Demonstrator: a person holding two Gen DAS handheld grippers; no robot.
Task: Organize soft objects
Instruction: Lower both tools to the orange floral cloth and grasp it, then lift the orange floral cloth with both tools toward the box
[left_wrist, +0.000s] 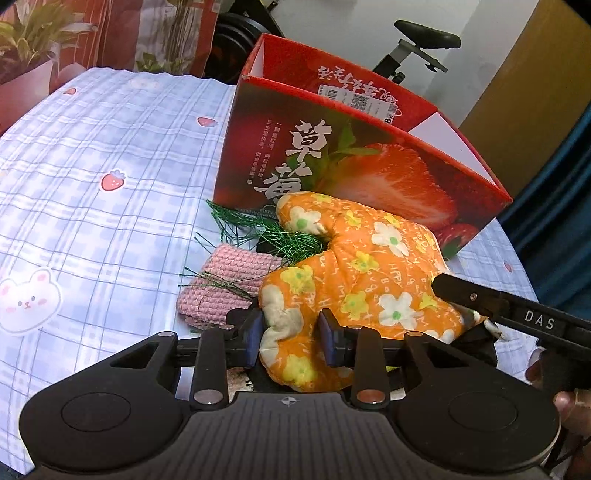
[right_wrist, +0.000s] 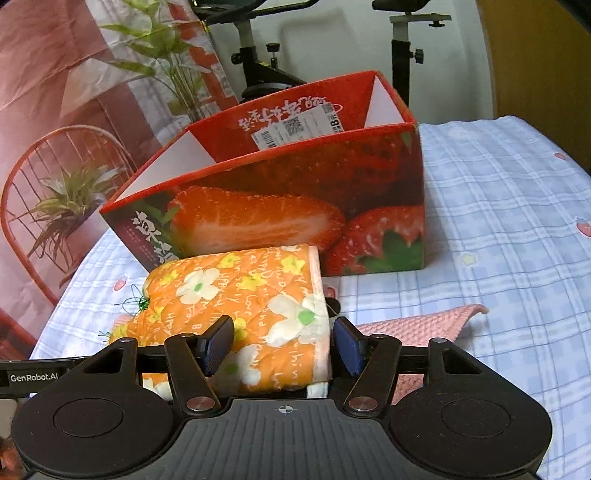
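An orange flowered oven mitt (left_wrist: 354, 273) lies on the checked cloth in front of the red strawberry box (left_wrist: 332, 155). My left gripper (left_wrist: 290, 339) has its blue pads on either side of the mitt's thumb end and is shut on it. My right gripper (right_wrist: 282, 345) straddles the mitt's cuff end (right_wrist: 251, 306), jaws wide, pads close to the fabric. The right gripper's arm shows in the left wrist view (left_wrist: 517, 314). A pink knitted cloth (left_wrist: 221, 284) and green tassel threads (left_wrist: 266, 232) lie beside the mitt.
The open strawberry box (right_wrist: 295, 192) stands just behind the mitt. A pink waffle cloth (right_wrist: 417, 325) lies to the right. The table carries a blue checked cloth (left_wrist: 110, 166). An exercise bike and a plant backdrop stand behind.
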